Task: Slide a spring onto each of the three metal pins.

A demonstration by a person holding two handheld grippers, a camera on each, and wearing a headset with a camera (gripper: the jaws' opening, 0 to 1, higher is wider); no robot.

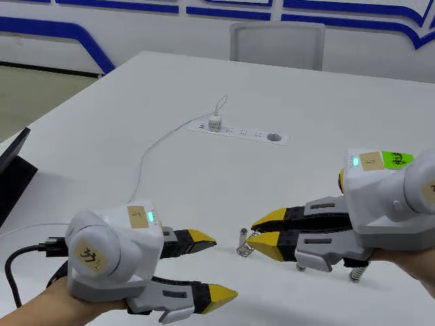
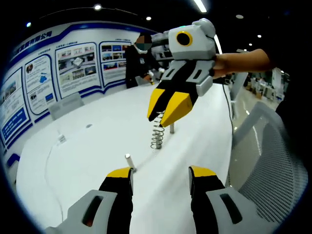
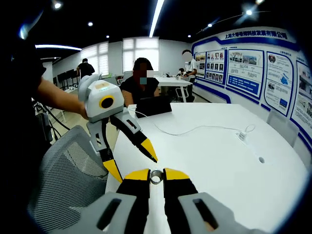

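My right gripper (image 1: 265,231) is shut on a small metal spring (image 1: 249,244), which I see end-on as a ring (image 3: 156,176) between the yellow tips. In the left gripper view the spring (image 2: 157,134) hangs from the right gripper (image 2: 163,117) down to the white table. A bare metal pin (image 1: 242,237) stands right beside the spring, and the same pin (image 2: 128,160) sits just ahead of my left gripper (image 2: 161,173). Another pin (image 2: 171,128) stands behind the spring. The left gripper (image 1: 214,266) is open, holds nothing, and faces the right one.
Below the right gripper a second spring (image 1: 355,273) stands on the white table (image 1: 204,170), with a short pin-like piece (image 1: 300,267) beside it. A power strip (image 1: 238,131) with a cable lies further back. People sit at a far table (image 3: 170,83). A mesh chair (image 2: 273,146) is close by.
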